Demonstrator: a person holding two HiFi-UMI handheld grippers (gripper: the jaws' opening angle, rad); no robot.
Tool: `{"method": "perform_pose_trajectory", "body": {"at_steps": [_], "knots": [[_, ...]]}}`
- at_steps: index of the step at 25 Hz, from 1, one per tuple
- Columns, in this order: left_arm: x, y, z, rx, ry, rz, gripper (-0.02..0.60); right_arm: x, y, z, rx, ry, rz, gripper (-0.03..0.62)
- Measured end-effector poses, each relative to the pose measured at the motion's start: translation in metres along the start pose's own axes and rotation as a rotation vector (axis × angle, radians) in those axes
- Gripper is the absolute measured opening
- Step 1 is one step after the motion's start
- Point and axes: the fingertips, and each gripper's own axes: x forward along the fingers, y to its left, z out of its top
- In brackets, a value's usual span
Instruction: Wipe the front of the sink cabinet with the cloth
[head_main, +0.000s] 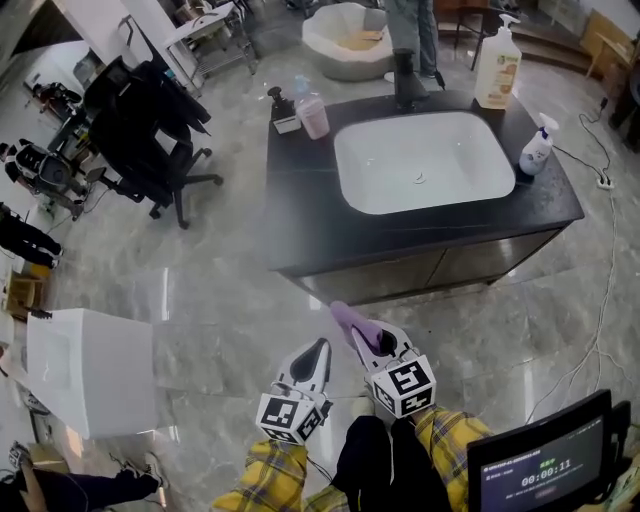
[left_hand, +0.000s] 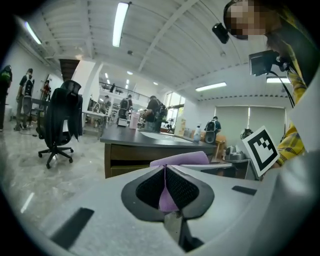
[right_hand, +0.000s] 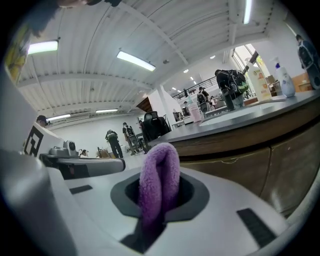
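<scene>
purple cloth (head_main: 348, 318) sits pinched in the right gripper (head_main: 372, 340); the left gripper (head_main: 319, 347) is closed on nothing. the cabinet front (head_main: 430, 270) lies farther off, running left to right, nearer the right gripper.

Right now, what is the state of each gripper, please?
Left gripper: closed, seemingly holding nothing.
Right gripper: closed on the purple cloth.

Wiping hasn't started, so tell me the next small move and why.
Probably bring the right gripper forward toward the cabinet front. It is shut on the purple cloth, but the head view shows the cloth over the floor, apart from the cabinet, so nothing touches the panels yet.
</scene>
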Motion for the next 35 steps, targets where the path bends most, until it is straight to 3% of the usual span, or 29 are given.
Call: {"method": "perform_pose_trajectory", "body": {"at_steps": [6,12,19,22,28,31,35], "knots": [[0.005,0.037,-0.019,-0.042,0.015,0.041,0.008,0.048,0.003,-0.017,-0.05,0.012,-0.012,0.044],[0.015,0.084,-0.035,-0.104,-0.021,0.116,0.006,0.085,0.005,-0.034,-0.103,0.008,0.006,0.044],[0.043,0.109,-0.05,-0.099,-0.065,0.155,0.006,0.121,-0.003,-0.049,-0.131,-0.042,0.031,0.044],[0.053,0.111,-0.052,-0.112,-0.081,0.141,0.006,0.132,-0.007,-0.052,-0.171,-0.059,0.039,0.044],[0.059,0.113,-0.057,-0.059,-0.072,0.126,0.008,0.143,-0.019,-0.047,-0.197,-0.098,0.019,0.044],[0.067,0.105,-0.063,-0.033,-0.062,0.091,0.008,0.135,-0.038,-0.042,-0.188,-0.121,-0.014,0.044],[0.093,0.094,-0.071,-0.067,-0.053,0.072,0.008,0.117,-0.073,-0.04,-0.188,-0.135,-0.063,0.044]]}}
